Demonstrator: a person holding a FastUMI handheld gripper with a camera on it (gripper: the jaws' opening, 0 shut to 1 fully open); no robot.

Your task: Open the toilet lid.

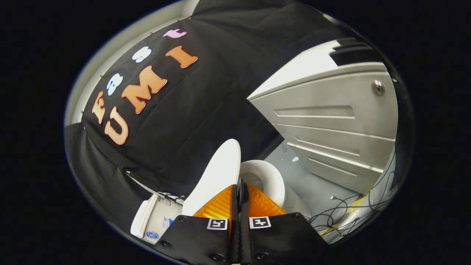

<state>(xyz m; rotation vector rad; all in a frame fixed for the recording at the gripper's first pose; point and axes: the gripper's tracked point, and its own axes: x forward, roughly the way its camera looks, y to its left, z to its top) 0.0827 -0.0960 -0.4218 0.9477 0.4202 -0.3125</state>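
Gripper view: gripper (240,206) at bottom centre, fingers pressed together, gripping nothing. Toilet lid (218,176) raised just beyond the fingertips, tilted toward the black cloth wall (206,110); seat ring (270,178) right of it, tank (156,219) at lower left. Cables (349,209) strewn on the floor (312,184) at lower right, below grey panels (331,121).

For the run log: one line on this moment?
lid: raised, seat exposed | hand-held gripper: fingers together, gripping nothing, near the lid's edge
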